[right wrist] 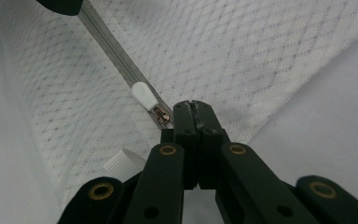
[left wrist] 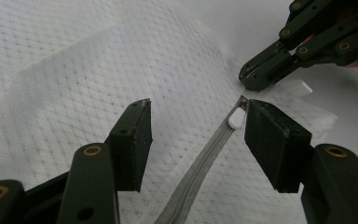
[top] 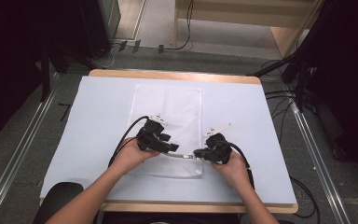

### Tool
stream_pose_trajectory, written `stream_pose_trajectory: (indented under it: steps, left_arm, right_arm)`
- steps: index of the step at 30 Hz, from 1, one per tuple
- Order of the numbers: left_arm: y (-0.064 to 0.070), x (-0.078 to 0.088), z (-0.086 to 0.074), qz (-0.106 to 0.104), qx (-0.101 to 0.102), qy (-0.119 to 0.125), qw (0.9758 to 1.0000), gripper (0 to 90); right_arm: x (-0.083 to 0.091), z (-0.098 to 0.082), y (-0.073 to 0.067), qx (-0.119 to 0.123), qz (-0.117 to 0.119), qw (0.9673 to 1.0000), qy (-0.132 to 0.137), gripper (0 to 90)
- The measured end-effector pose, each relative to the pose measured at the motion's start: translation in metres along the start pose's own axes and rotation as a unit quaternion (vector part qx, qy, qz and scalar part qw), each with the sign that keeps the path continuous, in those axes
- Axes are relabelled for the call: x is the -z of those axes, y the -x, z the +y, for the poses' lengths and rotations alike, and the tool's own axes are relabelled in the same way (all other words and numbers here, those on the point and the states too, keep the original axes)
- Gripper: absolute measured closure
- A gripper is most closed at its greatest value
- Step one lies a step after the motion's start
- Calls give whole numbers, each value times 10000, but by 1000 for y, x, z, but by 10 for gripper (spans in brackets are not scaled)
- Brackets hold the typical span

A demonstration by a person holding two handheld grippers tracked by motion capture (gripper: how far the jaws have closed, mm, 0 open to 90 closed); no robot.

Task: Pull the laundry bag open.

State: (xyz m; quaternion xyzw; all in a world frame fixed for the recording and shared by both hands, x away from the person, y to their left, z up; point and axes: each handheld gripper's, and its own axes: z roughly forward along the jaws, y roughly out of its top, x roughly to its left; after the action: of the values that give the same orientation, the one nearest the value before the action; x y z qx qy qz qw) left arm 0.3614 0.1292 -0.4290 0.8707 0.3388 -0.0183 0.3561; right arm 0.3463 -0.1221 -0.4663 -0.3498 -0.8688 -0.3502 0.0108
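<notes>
A: What is the setting?

B: A table (top: 98,116) under a pale blue-white cover, with wooden edges showing, on a grey floor with cables and dark stands around it.

A: And the thing being worked on?

B: A white mesh zipper bag (top: 168,112) lies flat at the table's middle. Its zipper (left wrist: 200,168) runs along the near edge, and the white zipper pull (right wrist: 143,95) sits near the bag's right end.

A: What grips it?

B: The right gripper (right wrist: 196,109) has its jaws pressed together on the bag's edge just beside the zipper's metal slider (right wrist: 161,115). A small white tab (right wrist: 121,161) lies beside it.

A: And the other?

B: The left gripper (left wrist: 196,126) hovers over the zipper with its jaws wide apart, holding nothing; the pull lies between them, just beside one pad (left wrist: 272,140). Whether that pad touches the pull cannot be told.
</notes>
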Motion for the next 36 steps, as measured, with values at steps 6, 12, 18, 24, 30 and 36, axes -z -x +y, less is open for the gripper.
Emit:
stream_pose_trajectory:
  steps: [6, 12, 18, 24, 30, 36]
  left_arm:
    - [6, -9, 0, -81, -47, -73, 9999, 457]
    - [8, -17, -2, -132, -60, -165, 9998, 501]
    - [12, -25, -3, -249, -82, -256, 9993, 622]
    - [13, -31, -3, -312, -2, -258, 9992, 690]
    - [16, -39, -2, -409, 28, -227, 9989, 717]
    - [18, -45, -4, -461, 40, -314, 9984, 781]
  right_arm:
    - [0, -2, 2, 57, 78, 9999, 55, 900]
    - [0, -2, 1, 125, 56, 9999, 69, 900]
    - [0, -4, 2, 112, 104, 9998, 121, 900]
    - [0, -4, 3, 130, 118, 9997, 142, 900]
    - [0, -4, 3, 144, 129, 9997, 148, 900]
    - [0, -4, 3, 145, 109, 9997, 148, 900]
